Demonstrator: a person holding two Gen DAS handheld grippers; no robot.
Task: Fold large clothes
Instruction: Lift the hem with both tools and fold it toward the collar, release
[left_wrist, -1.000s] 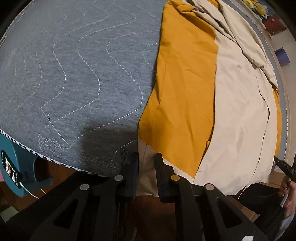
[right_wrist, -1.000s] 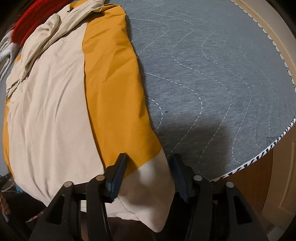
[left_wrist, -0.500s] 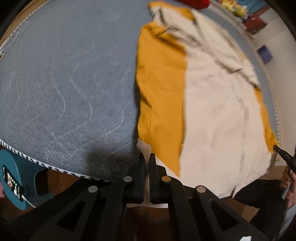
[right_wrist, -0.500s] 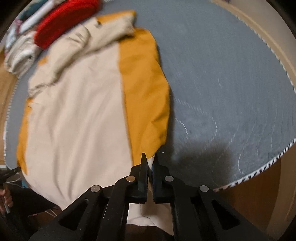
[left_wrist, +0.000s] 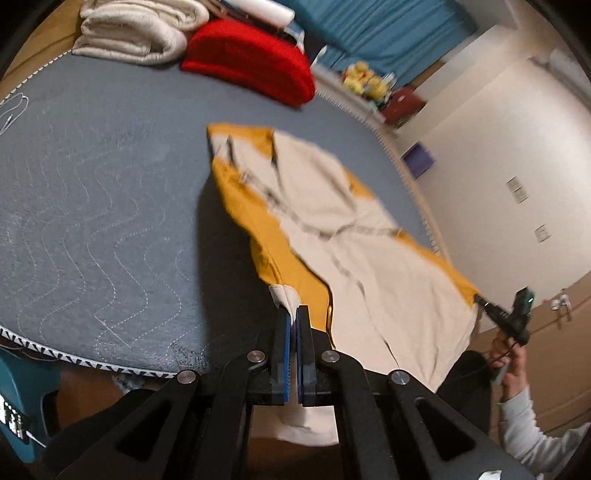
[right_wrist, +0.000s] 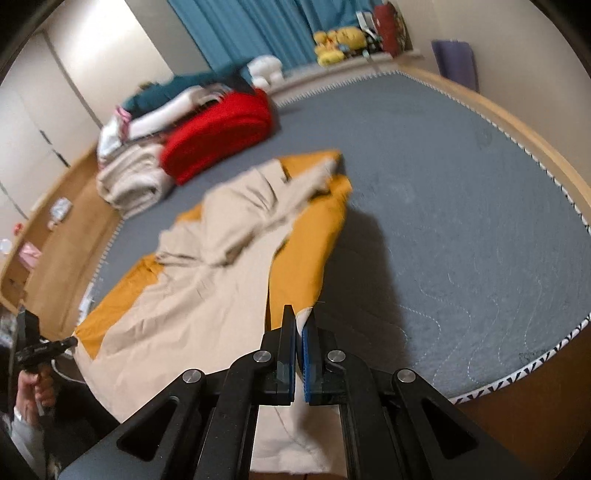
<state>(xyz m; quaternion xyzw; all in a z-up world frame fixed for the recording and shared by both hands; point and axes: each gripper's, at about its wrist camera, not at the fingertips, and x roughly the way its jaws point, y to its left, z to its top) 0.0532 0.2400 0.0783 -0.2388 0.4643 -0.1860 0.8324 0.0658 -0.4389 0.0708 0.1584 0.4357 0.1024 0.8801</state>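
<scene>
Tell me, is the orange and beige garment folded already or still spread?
Spread: the garment lies mostly open across the bed, near corners pinched.

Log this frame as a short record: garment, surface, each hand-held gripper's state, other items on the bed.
garment: beige and mustard garment, near hem lifted, far end on the bed
surface: grey quilted mattress
left hand-held gripper: shut on a hem corner
right hand-held gripper: shut on the other hem corner
other items: red folded blanket, cream folded blanket

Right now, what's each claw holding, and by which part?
Both hold the orange-and-beige garment by its near hem: left claw on one bottom corner, right claw on the other.
</scene>
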